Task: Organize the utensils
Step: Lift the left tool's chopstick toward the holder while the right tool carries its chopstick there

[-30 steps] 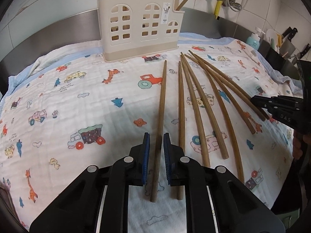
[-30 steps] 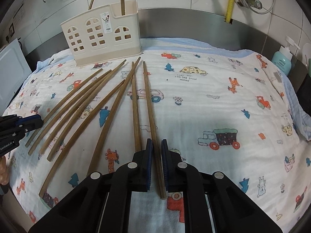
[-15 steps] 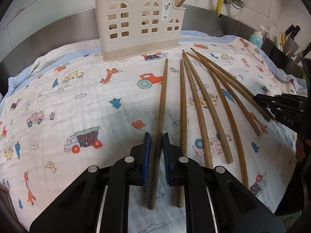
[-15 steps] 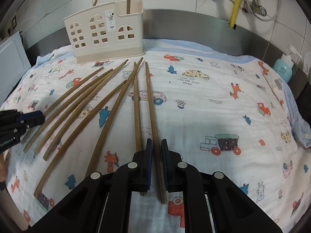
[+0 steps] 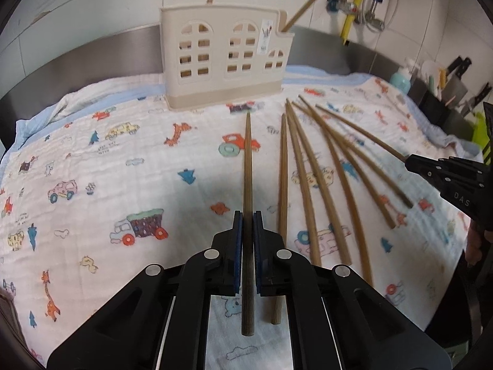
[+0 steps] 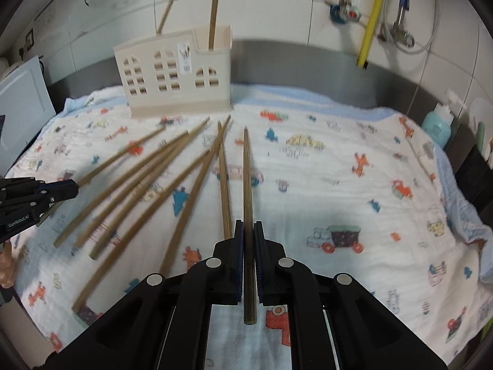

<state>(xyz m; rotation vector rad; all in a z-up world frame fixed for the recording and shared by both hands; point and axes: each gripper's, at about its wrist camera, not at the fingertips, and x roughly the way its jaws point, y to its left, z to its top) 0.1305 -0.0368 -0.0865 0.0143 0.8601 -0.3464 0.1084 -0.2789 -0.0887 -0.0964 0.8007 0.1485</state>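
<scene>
My left gripper [image 5: 248, 215] has its jaws closing on a brown chopstick [image 5: 247, 160], blue pads pressed on its sides; the stick points toward the cream utensil holder [image 5: 225, 61]. In the right wrist view my right gripper [image 6: 249, 225] is shut on another chopstick [image 6: 246, 172], its near end raised off the cloth. Several loose chopsticks [image 5: 308, 185] lie fanned on the printed cloth [image 5: 92, 169] between both grippers; they appear as loose chopsticks [image 6: 148, 185] left of the right gripper. Two chopsticks stand in the holder [image 6: 175, 74]. The left gripper [image 6: 74, 188] shows at the far left.
A steel wall and white tiles rise behind the holder. A teal soap bottle [image 6: 437, 121] and a knife rack [image 5: 456, 74] stand at the right edge. Pipes with a yellow hose [image 6: 369, 15] hang on the wall. A white board [image 6: 21, 98] leans at the left.
The left pads have closed onto the chopstick that lay between them. The right gripper has risen a little with its chopstick, and the holder now sits lower in its view.
</scene>
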